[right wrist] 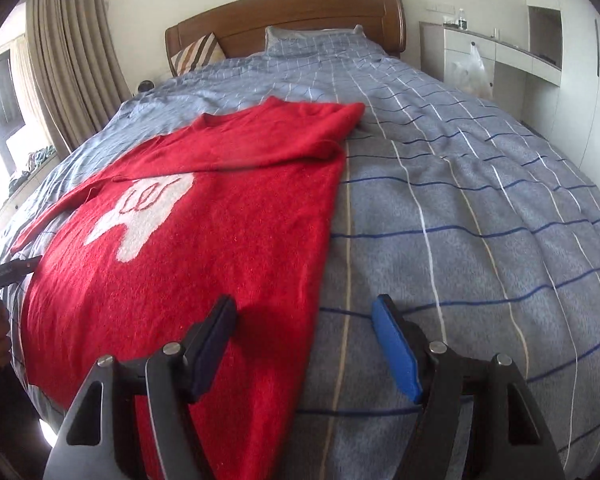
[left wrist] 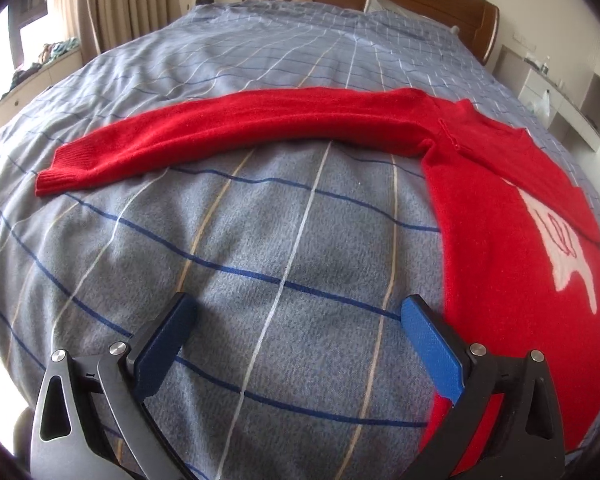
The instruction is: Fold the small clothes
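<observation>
A red sweater point(left wrist: 500, 240) with a white motif lies flat on the bed. Its left sleeve point(left wrist: 220, 136) stretches straight out to the left in the left wrist view. In the right wrist view the sweater point(right wrist: 204, 248) fills the left half, and its right sleeve point(right wrist: 284, 140) is folded across the chest. My left gripper point(left wrist: 298, 316) is open and empty over bare blanket, left of the sweater's lower side edge. My right gripper point(right wrist: 304, 316) is open and empty, straddling the sweater's right side edge near the hem.
The bed has a grey-blue checked blanket point(right wrist: 480, 240), pillows point(right wrist: 316, 40) and a wooden headboard point(right wrist: 292, 12). Curtains point(right wrist: 64, 64) hang on the left. White cabinets point(right wrist: 500, 60) with a plastic bag stand on the right. The left gripper's body shows at the right wrist view's left edge point(right wrist: 8, 272).
</observation>
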The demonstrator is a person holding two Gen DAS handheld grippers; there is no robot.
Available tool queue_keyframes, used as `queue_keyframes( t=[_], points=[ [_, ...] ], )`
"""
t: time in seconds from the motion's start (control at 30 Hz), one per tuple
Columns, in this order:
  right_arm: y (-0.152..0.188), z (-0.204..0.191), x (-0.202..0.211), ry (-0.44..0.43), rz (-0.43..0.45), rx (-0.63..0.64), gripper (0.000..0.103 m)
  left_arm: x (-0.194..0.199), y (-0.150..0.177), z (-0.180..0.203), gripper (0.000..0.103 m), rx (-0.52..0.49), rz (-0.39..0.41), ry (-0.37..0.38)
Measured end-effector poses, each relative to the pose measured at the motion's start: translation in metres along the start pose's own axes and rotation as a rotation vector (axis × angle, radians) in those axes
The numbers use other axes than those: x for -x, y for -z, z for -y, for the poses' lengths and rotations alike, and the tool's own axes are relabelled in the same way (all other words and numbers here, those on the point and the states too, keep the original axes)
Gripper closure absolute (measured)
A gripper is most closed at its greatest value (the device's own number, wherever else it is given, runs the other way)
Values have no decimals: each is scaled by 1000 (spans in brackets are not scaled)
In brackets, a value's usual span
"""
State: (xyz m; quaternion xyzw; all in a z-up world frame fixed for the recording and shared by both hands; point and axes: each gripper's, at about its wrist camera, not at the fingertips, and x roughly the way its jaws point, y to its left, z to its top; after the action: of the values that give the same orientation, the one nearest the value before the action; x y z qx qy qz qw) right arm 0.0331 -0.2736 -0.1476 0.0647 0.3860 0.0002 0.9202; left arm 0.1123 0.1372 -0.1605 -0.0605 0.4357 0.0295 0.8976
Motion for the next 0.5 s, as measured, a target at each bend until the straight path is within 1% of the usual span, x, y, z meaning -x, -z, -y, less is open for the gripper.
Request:
queue_keyframes(
  t=[0.03,0.1,0.23,0.4,0.5],
  points=[
    [4,1,1,5,6,1,28,0,2,2,0,-10,9,-13],
    [8,3,0,3,3,4,27,1,6,5,0,-21,26,-28],
    [5,5,-6,-10,5,-21,24,4,11,1,0,0,52,-14],
    [9,5,-4,-17,10,-36,24,1,8,7,0,-34,18,-51],
    [9,5,-4,-16,10,-37,24,0,5,8,0,-43,-7,-53]
  ],
)
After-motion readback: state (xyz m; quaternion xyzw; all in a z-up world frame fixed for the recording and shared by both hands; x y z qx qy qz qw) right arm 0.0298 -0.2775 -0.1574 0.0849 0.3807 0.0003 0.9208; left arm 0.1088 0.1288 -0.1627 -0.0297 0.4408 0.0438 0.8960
